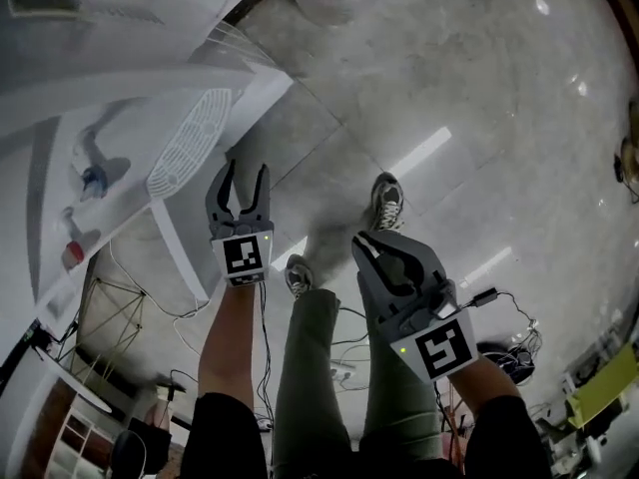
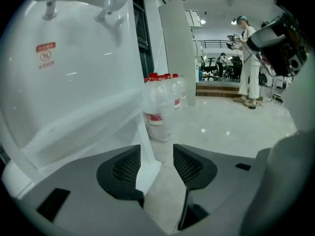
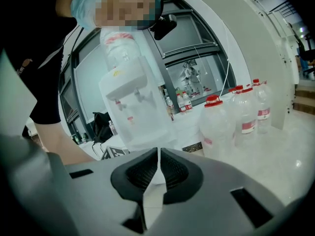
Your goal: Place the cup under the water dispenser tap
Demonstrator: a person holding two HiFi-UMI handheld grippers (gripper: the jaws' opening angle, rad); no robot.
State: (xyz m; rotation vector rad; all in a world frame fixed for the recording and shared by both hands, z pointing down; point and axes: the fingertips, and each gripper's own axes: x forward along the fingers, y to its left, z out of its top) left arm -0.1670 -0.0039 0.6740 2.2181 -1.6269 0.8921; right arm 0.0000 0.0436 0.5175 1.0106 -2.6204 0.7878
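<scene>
Head view: water dispenser (image 1: 110, 108) at left, drip grille (image 1: 190, 143) on its front; left gripper (image 1: 246, 173) spread, empty; right gripper (image 1: 364, 245) clamped together, empty.
Left gripper view: jaws apart, nothing between; red sticker (image 2: 45, 53) on dispenser, print unreadable; red-capped bottles (image 2: 162, 102) on floor (image 2: 221, 127) beside it.
Right gripper view: jaws together on nothing; clear bottle (image 3: 120, 48) atop dispenser.
Cup: in no view.

dispenser (image 3: 127, 90): white; blue tap (image 1: 92, 180), red tap (image 1: 72, 254) | bottles (image 3: 216, 124): clear, red caps, red labels | left gripper (image 1: 245, 173), right gripper (image 1: 364, 247): grey, black-and-white square markers | floor (image 1: 479, 88): pale grey | trousers (image 1: 310, 367): olive green
</scene>
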